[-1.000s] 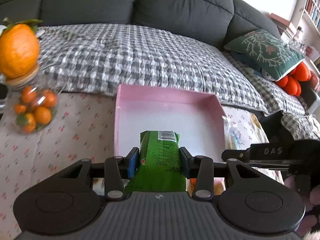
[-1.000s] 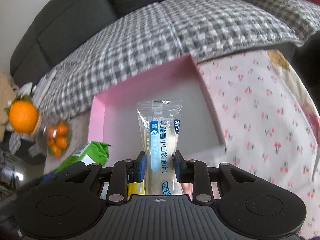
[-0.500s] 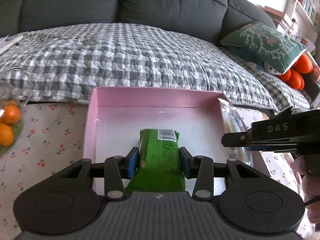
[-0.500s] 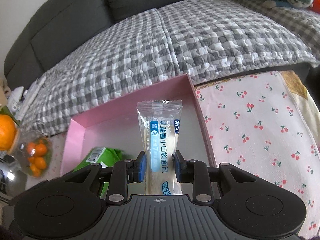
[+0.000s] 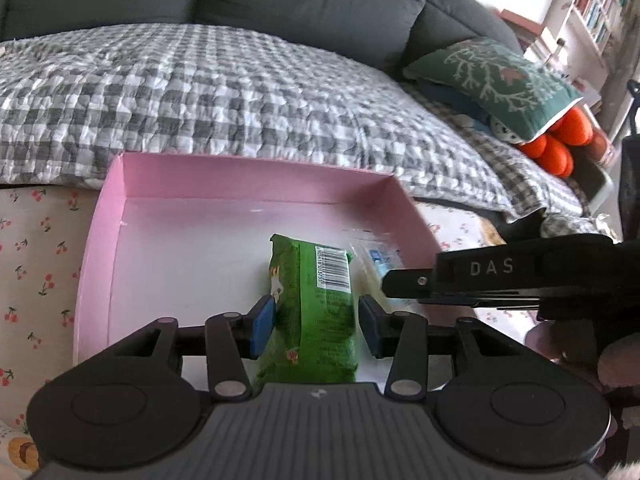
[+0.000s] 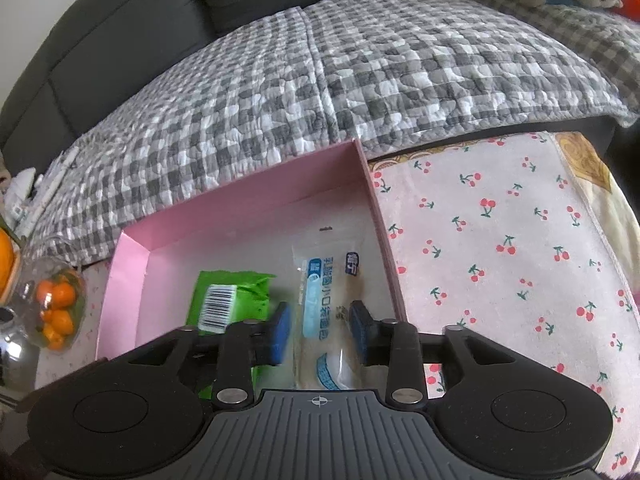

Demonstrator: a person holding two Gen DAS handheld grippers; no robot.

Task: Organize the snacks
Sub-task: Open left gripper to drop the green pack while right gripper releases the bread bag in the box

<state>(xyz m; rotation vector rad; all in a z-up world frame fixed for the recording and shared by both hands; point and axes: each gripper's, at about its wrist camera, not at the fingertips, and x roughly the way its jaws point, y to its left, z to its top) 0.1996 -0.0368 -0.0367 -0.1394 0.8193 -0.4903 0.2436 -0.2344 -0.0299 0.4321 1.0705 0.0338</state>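
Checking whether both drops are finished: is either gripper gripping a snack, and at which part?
Neither. The left gripper and right gripper have just been opening; the green packet and clear packet lie between loose pads.

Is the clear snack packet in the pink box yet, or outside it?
In. The clear snack packet lies flat on the pink box floor beside the green packet, between the right gripper pads, which have just opened.

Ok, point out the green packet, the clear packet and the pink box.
green packet (image 5: 320,312), left wrist view, middle of its wrapper
clear packet (image 6: 320,304), right wrist view, blue printed strip
pink box (image 6: 256,184), right wrist view, far wall
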